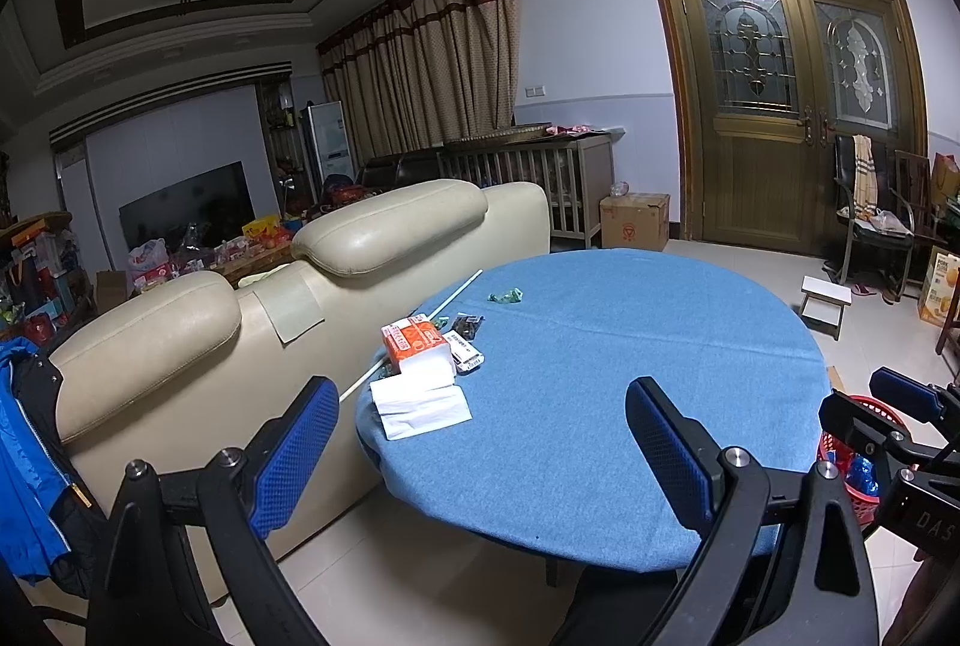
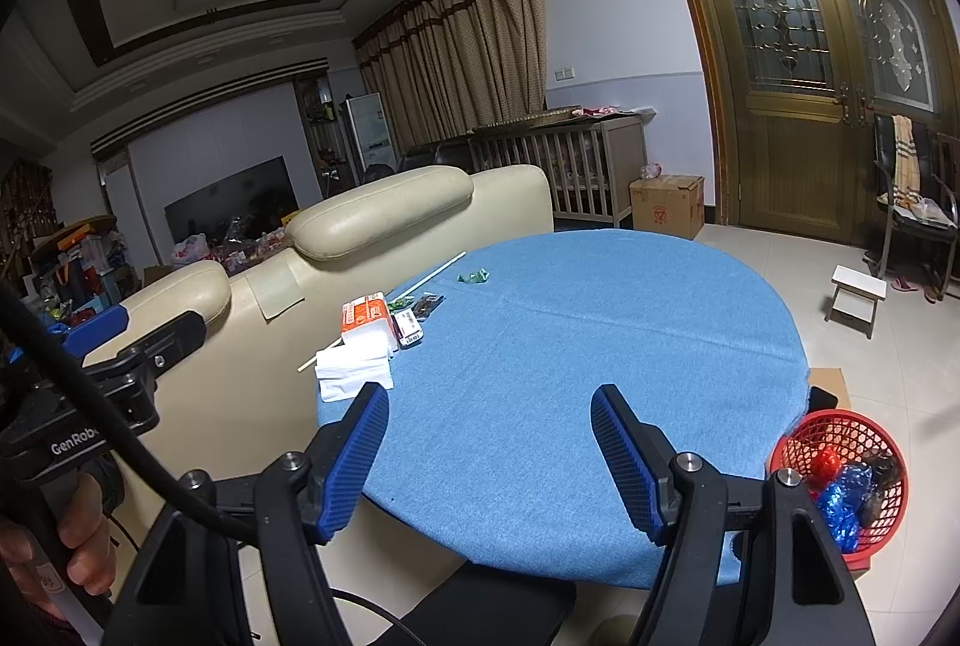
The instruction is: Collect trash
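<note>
A round table with a blue cloth point(image 1: 600, 376) point(image 2: 570, 346) holds trash at its left side: a green wrapper point(image 1: 506, 295) point(image 2: 473, 276), a dark wrapper point(image 1: 465, 325) point(image 2: 429, 302), an orange tissue pack point(image 1: 414, 337) point(image 2: 366, 316), white tissues point(image 1: 420, 403) point(image 2: 354, 373) and a small white box point(image 1: 465, 355) point(image 2: 408, 329). A red mesh basket point(image 2: 840, 472) point(image 1: 852, 472) with wrappers sits on the floor at the right. My left gripper point(image 1: 483, 445) and right gripper point(image 2: 489, 457) are both open and empty above the table's near edge.
A cream sofa point(image 1: 270, 316) point(image 2: 360, 226) stands against the table's left side. A long white stick point(image 1: 420, 322) point(image 2: 390, 307) lies along that edge. A small white stool point(image 1: 827, 293) point(image 2: 858, 289), a cardboard box point(image 1: 635, 220) and a chair point(image 1: 870, 214) stand near the door.
</note>
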The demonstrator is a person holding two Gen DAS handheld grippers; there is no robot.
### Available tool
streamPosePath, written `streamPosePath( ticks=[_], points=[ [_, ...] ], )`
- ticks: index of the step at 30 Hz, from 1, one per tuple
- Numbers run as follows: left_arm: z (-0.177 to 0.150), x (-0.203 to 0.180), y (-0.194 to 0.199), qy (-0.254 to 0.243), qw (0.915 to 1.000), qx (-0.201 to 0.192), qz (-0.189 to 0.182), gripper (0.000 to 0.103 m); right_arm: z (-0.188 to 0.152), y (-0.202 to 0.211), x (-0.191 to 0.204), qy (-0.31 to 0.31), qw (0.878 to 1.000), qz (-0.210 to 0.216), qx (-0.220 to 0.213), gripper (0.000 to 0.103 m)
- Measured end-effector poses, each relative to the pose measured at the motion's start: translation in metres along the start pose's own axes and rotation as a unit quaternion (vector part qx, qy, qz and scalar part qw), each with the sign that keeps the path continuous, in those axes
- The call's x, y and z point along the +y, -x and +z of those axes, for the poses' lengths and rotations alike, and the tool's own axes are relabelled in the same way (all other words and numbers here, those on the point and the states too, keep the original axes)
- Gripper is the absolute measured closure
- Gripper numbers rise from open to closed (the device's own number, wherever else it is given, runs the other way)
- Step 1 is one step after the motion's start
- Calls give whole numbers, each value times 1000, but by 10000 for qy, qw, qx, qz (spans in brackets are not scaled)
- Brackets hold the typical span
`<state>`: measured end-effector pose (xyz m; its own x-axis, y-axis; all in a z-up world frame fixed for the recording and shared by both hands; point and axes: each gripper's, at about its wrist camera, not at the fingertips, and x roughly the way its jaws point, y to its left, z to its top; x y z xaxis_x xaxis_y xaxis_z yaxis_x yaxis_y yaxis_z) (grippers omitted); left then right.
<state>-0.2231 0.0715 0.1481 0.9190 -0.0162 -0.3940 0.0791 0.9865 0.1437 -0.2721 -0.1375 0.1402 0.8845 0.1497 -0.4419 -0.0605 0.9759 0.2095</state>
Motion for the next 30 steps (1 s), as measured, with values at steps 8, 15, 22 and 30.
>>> streamPosePath(
  ticks=[8,15,22,30],
  points=[
    [-1,-1,1,14,10000,15,-8,7,0,1,0,17,10000,0,4,30],
    [-3,0,0,31,10000,43,-9,7,0,0,0,14,10000,-8,13,30],
    [-3,0,-1,53,10000,56,-20,7,-1,-1,1,25,10000,-20,13,30],
    [-4,1,-1,87,9999,86,-33,7,-2,-2,2,40,10000,-35,11,29]
  ],
)
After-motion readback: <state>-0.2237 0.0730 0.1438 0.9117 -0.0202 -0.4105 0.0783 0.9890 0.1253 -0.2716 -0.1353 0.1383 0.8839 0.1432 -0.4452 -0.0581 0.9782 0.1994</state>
